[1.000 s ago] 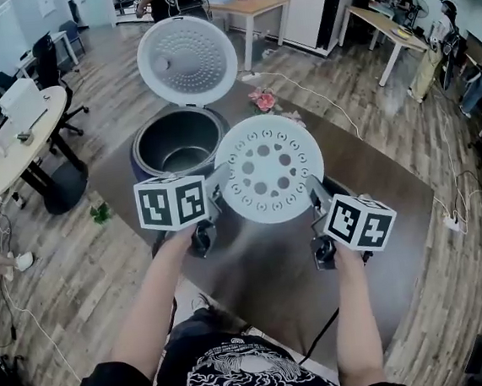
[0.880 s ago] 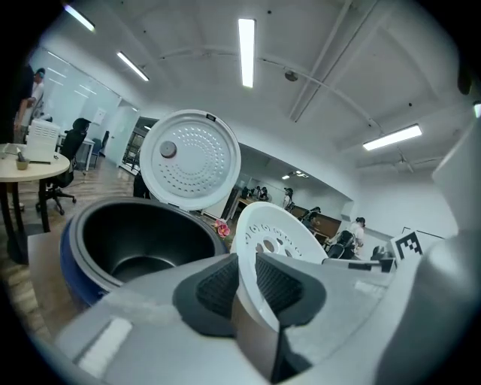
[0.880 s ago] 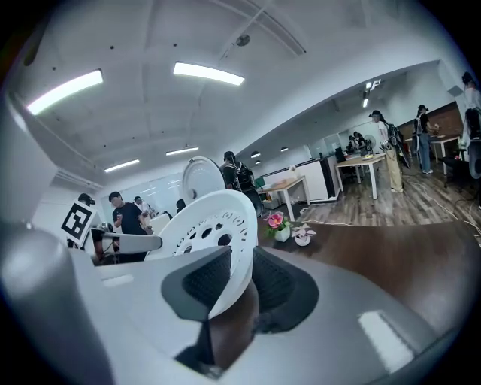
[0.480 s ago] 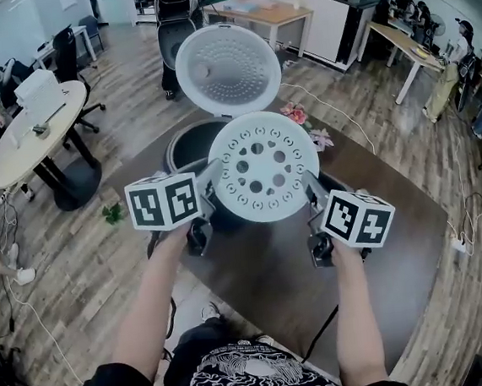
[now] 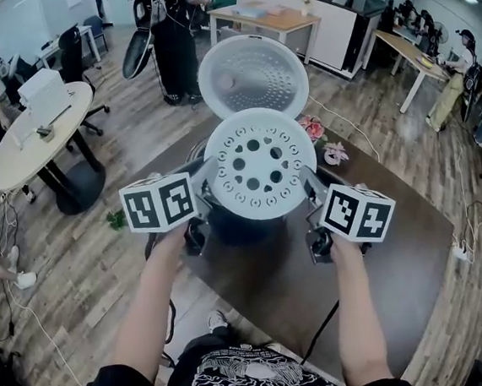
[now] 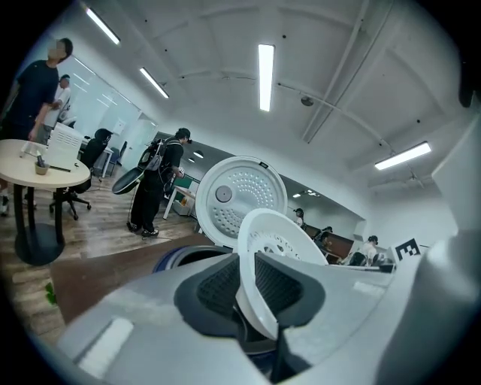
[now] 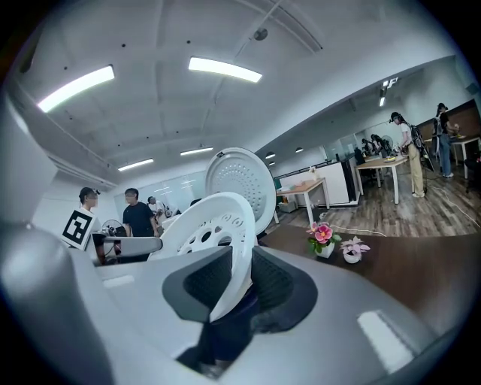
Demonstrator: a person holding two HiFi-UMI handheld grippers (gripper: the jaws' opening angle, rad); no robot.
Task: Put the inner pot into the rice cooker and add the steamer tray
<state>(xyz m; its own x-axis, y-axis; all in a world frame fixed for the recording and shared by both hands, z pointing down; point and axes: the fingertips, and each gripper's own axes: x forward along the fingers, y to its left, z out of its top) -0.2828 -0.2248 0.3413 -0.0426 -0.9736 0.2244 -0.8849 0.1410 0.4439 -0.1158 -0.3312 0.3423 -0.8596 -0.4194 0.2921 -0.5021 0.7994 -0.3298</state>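
Note:
The white steamer tray [image 5: 259,162], round and full of holes, hangs level above the dark rice cooker [image 5: 234,228] and hides its opening. My left gripper [image 5: 207,185] is shut on the tray's left rim and my right gripper [image 5: 310,183] on its right rim. In the left gripper view the tray [image 6: 263,248] has its rim pinched between the dark pads [image 6: 218,289], with the cooker's bluish rim [image 6: 176,258] and open lid [image 6: 240,197] beyond. The right gripper view shows the tray [image 7: 207,225] clamped the same way. The lid [image 5: 252,75] stands upright behind. The inner pot is hidden.
The cooker sits on a brown table [image 5: 382,251] with two small flower pots [image 5: 315,130] to the right of the lid. A round white table [image 5: 32,136] stands on the left, and a person [image 5: 176,33] is behind the cooker. Desks line the back.
Both grippers have carried the tray away from me and slightly up. It was beside the cooker's open pot a second ago and now covers it.

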